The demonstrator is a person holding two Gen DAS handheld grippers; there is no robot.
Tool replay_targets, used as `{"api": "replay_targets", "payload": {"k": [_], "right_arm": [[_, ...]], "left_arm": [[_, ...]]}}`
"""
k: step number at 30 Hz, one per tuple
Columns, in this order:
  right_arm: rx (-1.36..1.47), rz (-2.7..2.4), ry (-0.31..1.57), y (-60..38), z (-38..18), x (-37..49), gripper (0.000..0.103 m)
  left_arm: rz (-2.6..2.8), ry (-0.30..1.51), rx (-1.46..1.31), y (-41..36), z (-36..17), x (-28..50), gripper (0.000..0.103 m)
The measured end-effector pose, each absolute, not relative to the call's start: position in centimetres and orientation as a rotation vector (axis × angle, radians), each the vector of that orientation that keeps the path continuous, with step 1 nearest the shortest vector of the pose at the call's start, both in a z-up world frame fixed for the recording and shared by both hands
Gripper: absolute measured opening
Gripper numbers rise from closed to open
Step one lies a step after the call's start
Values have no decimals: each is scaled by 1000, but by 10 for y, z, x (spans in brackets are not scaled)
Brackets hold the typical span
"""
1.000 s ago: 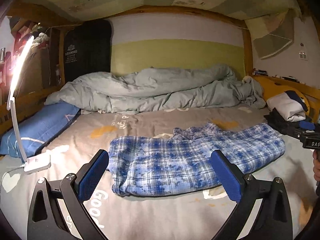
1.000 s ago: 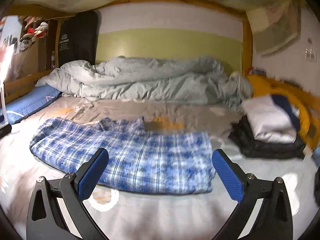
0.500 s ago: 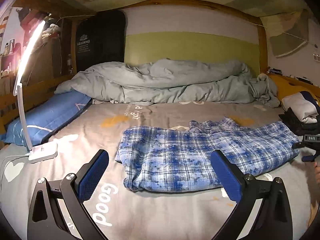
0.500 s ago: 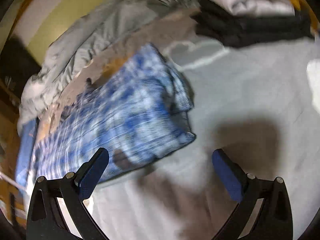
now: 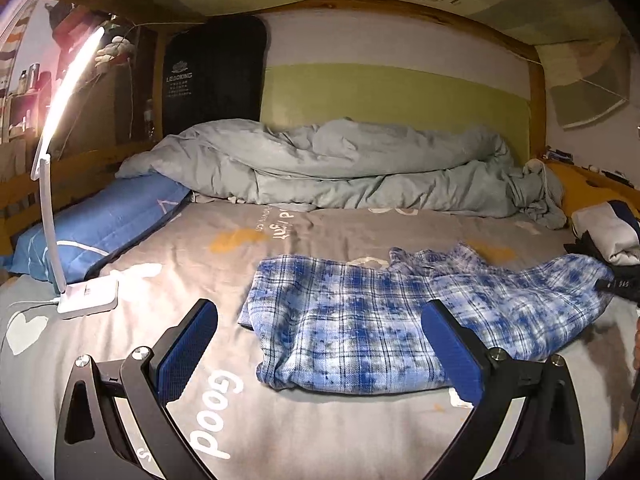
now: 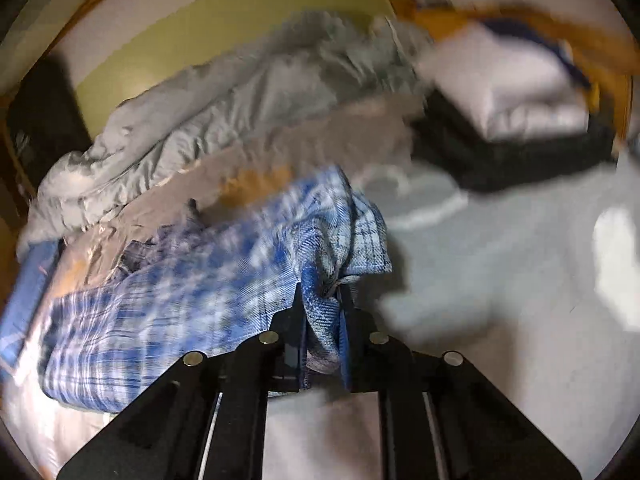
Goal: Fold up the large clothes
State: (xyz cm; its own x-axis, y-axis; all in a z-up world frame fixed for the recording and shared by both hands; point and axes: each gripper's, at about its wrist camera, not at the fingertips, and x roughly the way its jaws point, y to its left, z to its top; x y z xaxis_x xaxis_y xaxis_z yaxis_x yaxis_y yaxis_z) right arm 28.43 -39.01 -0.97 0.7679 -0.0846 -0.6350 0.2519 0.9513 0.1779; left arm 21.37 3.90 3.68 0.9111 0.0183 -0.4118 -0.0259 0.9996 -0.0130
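Note:
A blue and white plaid shirt lies partly folded across the grey bed sheet. My left gripper is open and empty, held above the sheet just in front of the shirt's near left end. My right gripper is shut on the right end of the plaid shirt, with cloth bunched between the blue pads and lifted a little. The right wrist view is blurred by motion. The right gripper's dark tip shows at the shirt's right end in the left wrist view.
A crumpled grey duvet lies along the far side of the bed. A blue pillow and a lit white desk lamp are at the left. Folded white and black clothes are stacked at the right by the wooden rail.
My right gripper tilted down, moved onto the shirt's right end and shut on it. My left gripper has drifted slightly and stays open.

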Motion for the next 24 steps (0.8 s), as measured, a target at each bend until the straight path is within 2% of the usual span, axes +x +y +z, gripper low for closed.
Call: {"api": "replay_targets", "payload": {"k": [5, 11, 15, 17, 18, 19, 20, 21, 24], "right_arm": [[126, -83, 613, -314, 43, 282, 12], [1, 60, 653, -223, 38, 293, 15], [-40, 182, 790, -190, -4, 307, 42], [-27, 221, 828, -184, -17, 302, 46], [-20, 244, 831, -184, -19, 298, 53], [-17, 259, 823, -185, -18, 291, 63], [-19, 262, 802, -186, -14, 284, 69], [-27, 251, 772, -188, -9, 276, 80], [-31, 225, 687, -199, 11, 257, 92]], "left_arm": [[45, 454, -25, 44, 29, 219, 103], [65, 449, -35, 53, 31, 219, 103], [58, 447, -64, 60, 35, 216, 103], [53, 445, -75, 64, 37, 215, 103], [50, 444, -82, 65, 38, 214, 103], [45, 443, -90, 67, 39, 214, 103], [43, 443, -95, 68, 39, 214, 103], [41, 443, -100, 69, 40, 214, 103], [42, 447, -103, 71, 39, 216, 103]]}}
